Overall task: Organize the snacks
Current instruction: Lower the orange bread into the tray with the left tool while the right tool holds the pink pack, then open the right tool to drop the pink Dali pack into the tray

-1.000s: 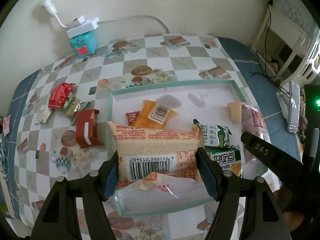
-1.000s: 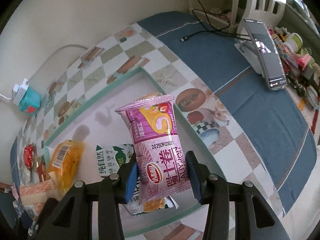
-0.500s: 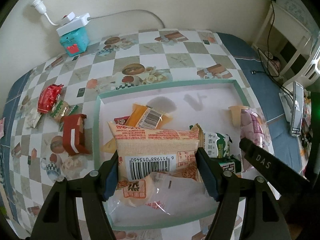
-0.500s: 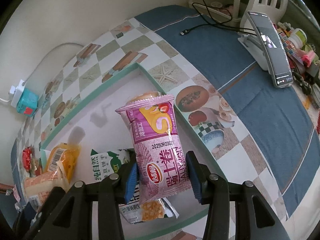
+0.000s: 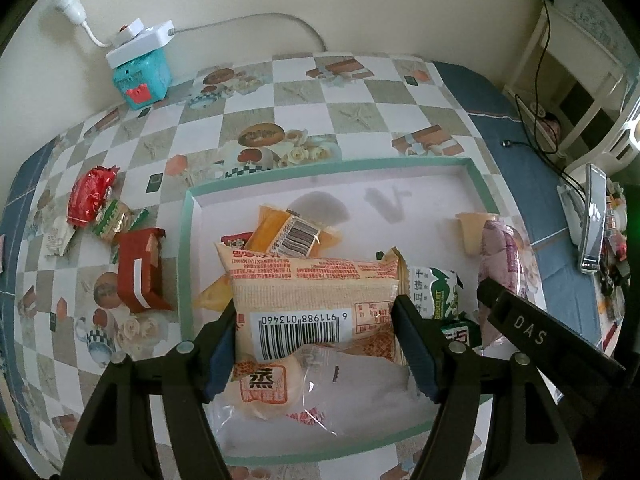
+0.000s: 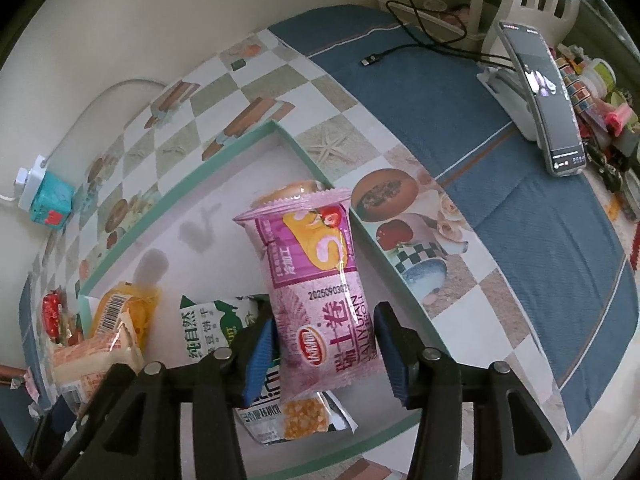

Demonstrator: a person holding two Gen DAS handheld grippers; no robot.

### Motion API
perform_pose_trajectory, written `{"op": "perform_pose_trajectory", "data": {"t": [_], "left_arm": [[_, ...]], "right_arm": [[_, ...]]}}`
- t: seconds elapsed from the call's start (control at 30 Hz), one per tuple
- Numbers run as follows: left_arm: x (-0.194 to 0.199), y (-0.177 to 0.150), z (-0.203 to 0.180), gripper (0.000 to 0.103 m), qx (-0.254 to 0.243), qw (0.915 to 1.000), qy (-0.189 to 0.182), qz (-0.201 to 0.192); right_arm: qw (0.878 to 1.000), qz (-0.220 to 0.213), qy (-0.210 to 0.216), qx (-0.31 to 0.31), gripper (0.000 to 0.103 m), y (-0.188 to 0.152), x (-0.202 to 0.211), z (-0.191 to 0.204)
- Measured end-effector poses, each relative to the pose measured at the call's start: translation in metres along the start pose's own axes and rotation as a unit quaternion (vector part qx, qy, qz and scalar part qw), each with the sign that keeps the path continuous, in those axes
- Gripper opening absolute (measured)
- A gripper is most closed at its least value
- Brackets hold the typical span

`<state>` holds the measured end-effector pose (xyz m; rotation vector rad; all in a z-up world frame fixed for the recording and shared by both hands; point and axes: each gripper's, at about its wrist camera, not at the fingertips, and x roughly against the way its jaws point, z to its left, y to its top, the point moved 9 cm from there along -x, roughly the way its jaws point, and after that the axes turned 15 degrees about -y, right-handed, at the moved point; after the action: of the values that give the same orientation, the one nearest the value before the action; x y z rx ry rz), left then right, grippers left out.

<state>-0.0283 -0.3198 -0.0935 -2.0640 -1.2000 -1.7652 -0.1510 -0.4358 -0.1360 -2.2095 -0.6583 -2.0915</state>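
Note:
My left gripper is shut on a beige snack packet with a barcode, held over the near part of the teal-rimmed white tray. In the right wrist view my right gripper has its jaws opening. A pink chip packet stands between them, and the pads no longer squeeze it. It hangs over the tray's right side, above a corn snack packet. The same pink packet shows at the right in the left wrist view.
In the tray lie a yellow packet, a green-white biscuit packet and a clear bun bag. Red packets and a red box lie left of the tray. A teal box stands at the wall and a phone stand at the right.
My right gripper's jaws have spread apart from the pink packet, which now looks wider. My left gripper has carried the beige packet a little farther over the tray and lower.

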Motion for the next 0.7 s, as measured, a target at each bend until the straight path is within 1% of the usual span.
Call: {"op": "perform_pose_trajectory", "data": {"t": [0.03,0.23,0.27,0.3,0.33,0.47,0.57,0.63,0.7], "left_arm": [[0.0,0.0,0.0,0.074,0.0,1.0,0.0,0.001],[0.004,0.001,0.002,0.075,0.006,1.0,-0.006,0.001],[0.006,0.002,0.001,0.078,0.005,1.0,-0.007,-0.001],[0.008,0.003,0.001,0.083,0.005,0.9999,-0.009,-0.003],[0.01,0.004,0.001,0.085,0.006,0.9999,-0.012,-0.005],[0.019,0.007,0.003,0.085,0.012,0.9997,-0.017,-0.012],[0.03,0.011,0.012,0.085,0.027,0.9993,-0.016,-0.022],[0.038,0.013,0.022,0.085,0.041,0.9987,-0.01,-0.028],[0.045,0.015,0.036,0.087,0.056,0.9978,-0.001,-0.034]], "right_arm": [[1.0,0.0,0.0,0.001,0.062,0.0,0.001,0.0],[1.0,-0.011,-0.004,0.001,0.062,0.006,0.011,-0.006],[1.0,-0.014,-0.005,0.001,0.063,0.007,0.013,-0.007],[1.0,-0.016,-0.006,0.0,0.063,0.008,0.016,-0.007],[1.0,-0.018,-0.007,0.001,0.064,0.009,0.018,-0.008],[0.999,-0.033,-0.007,0.001,0.064,0.013,0.032,-0.012],[0.999,-0.044,-0.009,0.0,0.065,0.016,0.042,-0.012],[0.999,-0.049,-0.01,0.002,0.07,0.017,0.048,-0.011],[0.998,-0.055,-0.014,0.005,0.075,0.017,0.054,-0.009]]}}
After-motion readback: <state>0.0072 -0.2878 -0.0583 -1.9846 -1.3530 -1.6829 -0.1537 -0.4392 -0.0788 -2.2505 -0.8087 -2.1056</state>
